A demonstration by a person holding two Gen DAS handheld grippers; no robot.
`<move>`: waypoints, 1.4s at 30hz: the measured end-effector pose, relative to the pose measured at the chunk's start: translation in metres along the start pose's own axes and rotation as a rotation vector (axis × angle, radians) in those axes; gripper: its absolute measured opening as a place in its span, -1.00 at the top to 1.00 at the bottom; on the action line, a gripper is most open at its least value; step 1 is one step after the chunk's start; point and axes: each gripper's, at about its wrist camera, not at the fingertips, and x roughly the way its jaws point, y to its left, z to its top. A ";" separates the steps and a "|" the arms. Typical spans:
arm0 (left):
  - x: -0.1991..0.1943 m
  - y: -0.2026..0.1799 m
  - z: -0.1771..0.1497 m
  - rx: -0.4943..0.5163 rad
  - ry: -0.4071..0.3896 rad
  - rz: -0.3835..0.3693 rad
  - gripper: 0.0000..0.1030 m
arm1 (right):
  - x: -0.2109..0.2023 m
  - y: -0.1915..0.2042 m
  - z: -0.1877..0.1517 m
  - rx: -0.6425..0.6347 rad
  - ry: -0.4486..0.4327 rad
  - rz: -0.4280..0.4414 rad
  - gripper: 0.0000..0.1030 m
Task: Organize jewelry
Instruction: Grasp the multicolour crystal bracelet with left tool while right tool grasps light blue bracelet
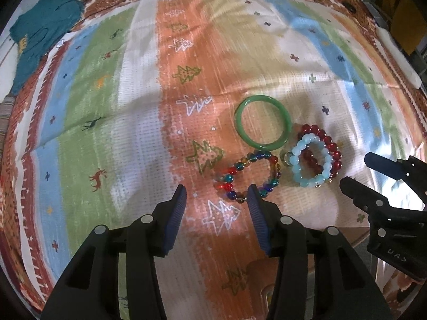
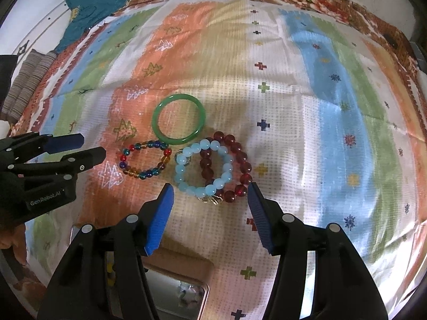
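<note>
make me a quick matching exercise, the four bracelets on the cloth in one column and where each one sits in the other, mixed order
Things:
1. green bangle
2. multicolour bead bracelet
3. pale blue bead bracelet
4. dark red bead bracelet

Places:
A. lying partly on top of another bracelet
B. nearest the left gripper
C. farthest from both cameras, at the back of the group
D. partly underneath another bracelet, on the group's right side

Pairs: 1-C, 2-B, 3-A, 4-D
</note>
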 end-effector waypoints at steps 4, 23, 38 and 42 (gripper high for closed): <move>0.008 -0.002 0.004 0.008 0.016 -0.002 0.05 | 0.007 -0.002 0.003 0.011 0.017 -0.001 -0.11; 0.049 -0.006 0.015 0.046 0.102 -0.015 0.05 | 0.043 -0.005 0.011 0.038 0.096 0.006 -0.08; 0.067 -0.021 0.024 0.087 0.105 0.018 0.50 | 0.063 -0.005 0.015 0.057 0.150 0.028 0.36; 0.070 -0.019 0.027 0.082 0.106 0.003 0.82 | 0.063 -0.008 0.015 0.060 0.150 0.041 0.52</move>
